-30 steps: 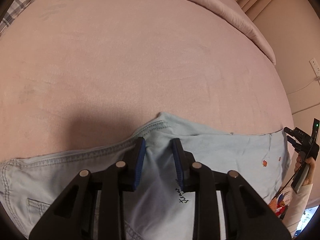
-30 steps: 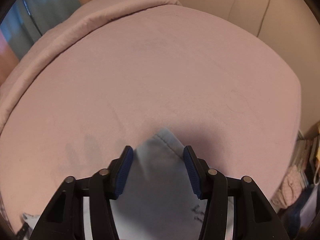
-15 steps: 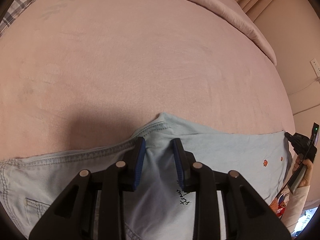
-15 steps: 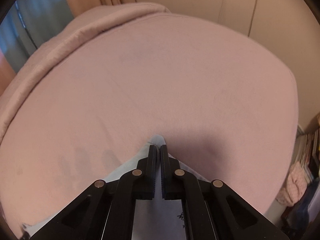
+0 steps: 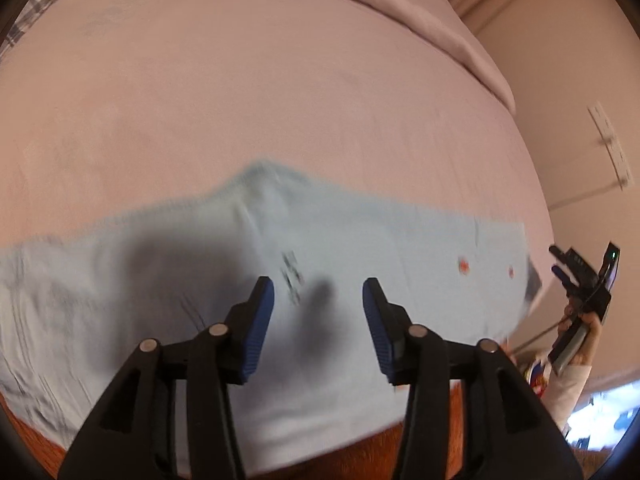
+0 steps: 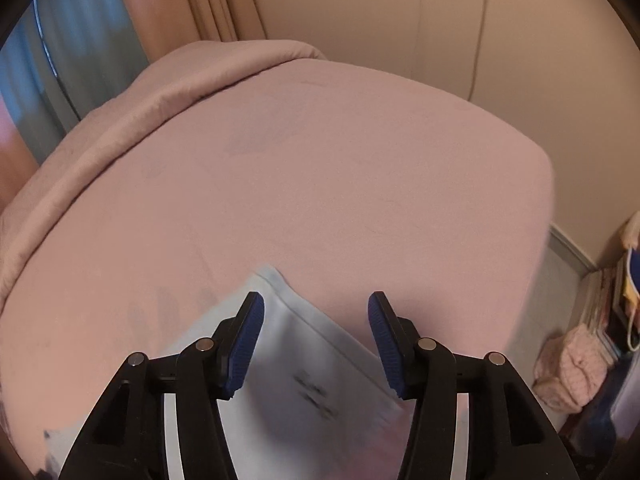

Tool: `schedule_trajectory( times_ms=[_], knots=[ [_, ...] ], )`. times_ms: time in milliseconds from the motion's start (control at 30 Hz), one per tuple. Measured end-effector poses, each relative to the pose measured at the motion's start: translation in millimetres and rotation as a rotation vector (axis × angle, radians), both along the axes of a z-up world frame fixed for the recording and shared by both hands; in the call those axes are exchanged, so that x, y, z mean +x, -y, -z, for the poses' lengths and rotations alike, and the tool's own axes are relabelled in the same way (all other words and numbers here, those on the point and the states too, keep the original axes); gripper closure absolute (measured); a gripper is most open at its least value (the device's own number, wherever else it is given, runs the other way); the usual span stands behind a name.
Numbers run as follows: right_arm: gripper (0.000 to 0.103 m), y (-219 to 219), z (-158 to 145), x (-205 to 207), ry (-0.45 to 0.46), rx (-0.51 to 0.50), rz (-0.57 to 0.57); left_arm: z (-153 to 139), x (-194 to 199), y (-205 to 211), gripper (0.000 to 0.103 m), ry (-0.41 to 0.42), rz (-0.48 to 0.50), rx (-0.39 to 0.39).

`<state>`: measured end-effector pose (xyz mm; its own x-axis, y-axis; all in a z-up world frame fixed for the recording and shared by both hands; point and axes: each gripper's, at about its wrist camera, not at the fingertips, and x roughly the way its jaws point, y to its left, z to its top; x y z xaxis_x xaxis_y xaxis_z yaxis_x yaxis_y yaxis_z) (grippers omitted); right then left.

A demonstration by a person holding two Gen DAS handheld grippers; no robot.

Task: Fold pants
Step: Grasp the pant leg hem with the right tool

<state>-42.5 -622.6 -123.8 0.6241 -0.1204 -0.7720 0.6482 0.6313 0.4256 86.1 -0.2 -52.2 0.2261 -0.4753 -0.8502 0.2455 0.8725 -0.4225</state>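
Pale blue denim, the pants (image 5: 360, 248), spread flat across the pink bed (image 5: 280, 80), just ahead of and beneath both tools. Stretched in a long band from beyond the left tool (image 5: 318, 320) on its left side over to the right tool (image 5: 560, 270), seen small at the far right of the left wrist view, gripped by a hand (image 5: 580, 344) in a pale sleeve. Left tool: jaws opening, about half apart, blue pads clear of the cloth, nothing held; a raised peak of denim ahead of the fingertips, dark lettering just beyond them. Right tool (image 6: 316, 336), from its own camera: jaws likewise opening, about half apart, empty; a corner of the pants (image 6: 288, 340) poking forward between and below the pads, not pinched.

Progress, as a judgement: looks like one lengthwise fold laid down and just let go, legs apparently stacked one on the other, though motion blur makes the layering hard to confirm. Left to do: probably the crosswise folds, hem toward waist, then smoothing.

Containers: none in play on the bed. Off past the right tool's right side, a cluttered corner with stacked books (image 6: 600, 312) and a pink knitted item (image 6: 572, 368); too blurred to tell what holds what.
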Motion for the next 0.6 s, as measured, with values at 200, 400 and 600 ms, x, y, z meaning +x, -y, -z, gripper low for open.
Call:
schedule_trajectory(
  times_ms=[200, 400, 600],
  knots=[
    [0.050, 1.5, 27.9, -36.4, 0.014, 0.135, 0.007, 33.7, -24.7, 18.1, 0.056, -0.023, 0.080, 0.065],
    [0.088, -2.5, 53.0, -36.9, -0.035, 0.185, 0.027, 38.8, -28.2, 27.6, 0.053, 0.018, 0.080, 0.085],
    [0.097, -2.7, 39.0, -50.6, 0.027, 0.149, 0.082, 42.1, -31.4, 22.2, 0.051, 0.019, 0.083, 0.060]
  ],
)
